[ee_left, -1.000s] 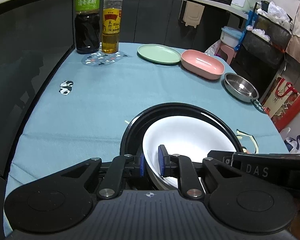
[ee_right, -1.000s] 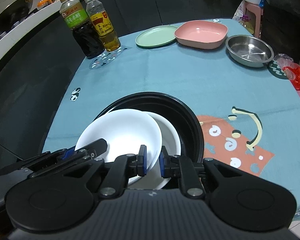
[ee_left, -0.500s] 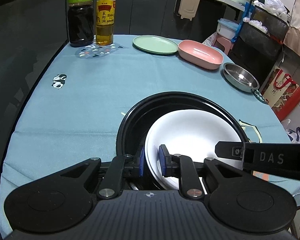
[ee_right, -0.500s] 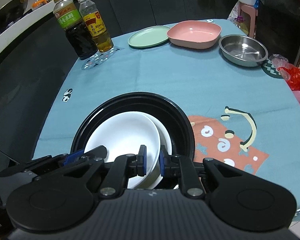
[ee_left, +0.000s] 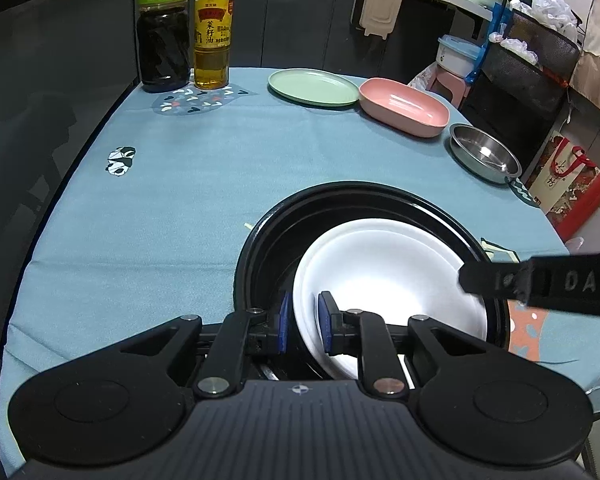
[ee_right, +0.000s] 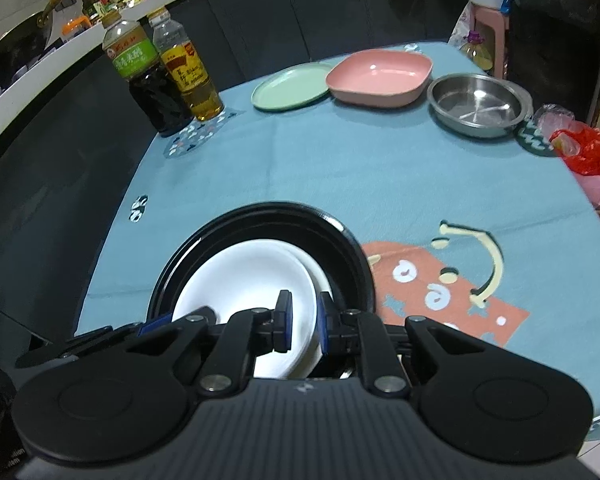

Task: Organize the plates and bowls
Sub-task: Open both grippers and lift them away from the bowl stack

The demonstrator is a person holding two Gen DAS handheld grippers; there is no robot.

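Note:
A black round pan [ee_left: 260,248] [ee_right: 340,240] sits on the blue tablecloth close to me. Inside it lie two white plates, one over the other. My left gripper [ee_left: 305,322] is shut on the near rim of the white plates [ee_left: 384,276]. My right gripper [ee_right: 304,322] is shut on the rim of the upper white plate [ee_right: 244,276] from the other side. Each gripper shows in the other's view: the right gripper [ee_left: 540,284] at the plates' right edge, the left gripper [ee_right: 140,328] low at the left.
At the table's far side stand a dark vinegar bottle [ee_left: 163,28] and an oil bottle [ee_left: 213,28]. Right of them lie a green plate [ee_left: 313,87], a pink dish [ee_left: 403,107] and a steel bowl [ee_left: 484,158]. A red bag [ee_left: 568,188] stands beyond the right edge.
The upper white plate, which reached out over the pan's left rim, has slid right and now lies within the pan over the lower plate. Both grippers kept their hold.

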